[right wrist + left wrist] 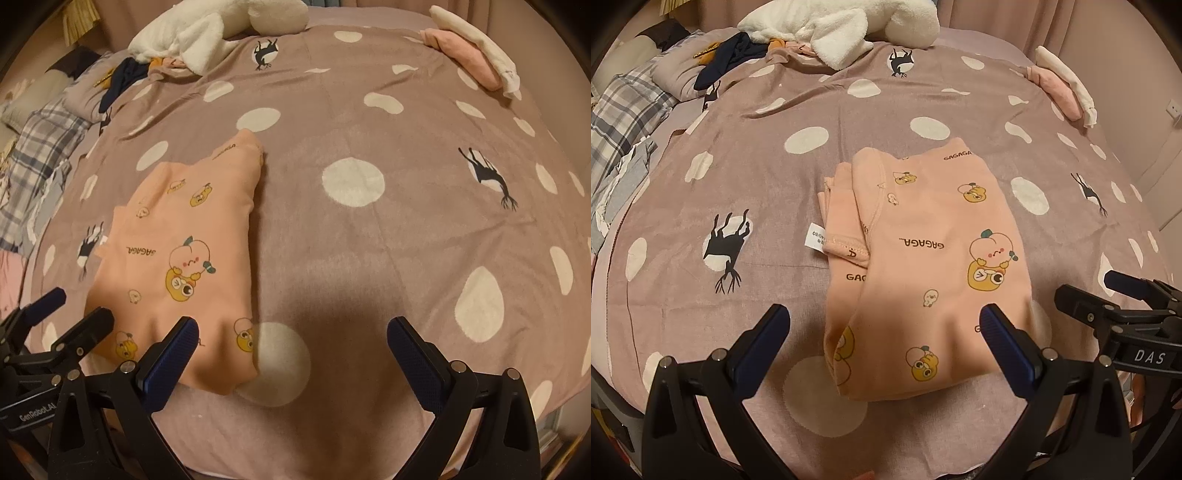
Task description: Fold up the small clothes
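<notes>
On the mauve bedspread (768, 192), near its front edge, a small peach garment (923, 266) is lying folded into a rough rectangle. Cartoon ducks, peaches and the word GAGAGA are showing across its top layer, and a white size label (815, 236) is sticking out from its left side in the left wrist view. A second folded layer with a stitched hem is peeking out beneath that same side.

Just in front of the garment, the left gripper (886, 343) is hovering with its blue-padded fingers spread wide, holding nothing; its right finger is overlapping the cloth's near corner in that view, though contact cannot be judged. Beside it, the right gripper (291, 347) is also standing wide apart and empty, over bare bedspread to the right of the garment.

Farther back, white polka dots and black deer silhouettes are patterning the cover. A fluffy white blanket (842, 26) is lying heaped at the far edge, with dark navy clothing (731, 55) beside it. At the far right, folded pink and cream items (476, 51) are sitting stacked. Plaid fabric (617, 118) is lying along the left.
</notes>
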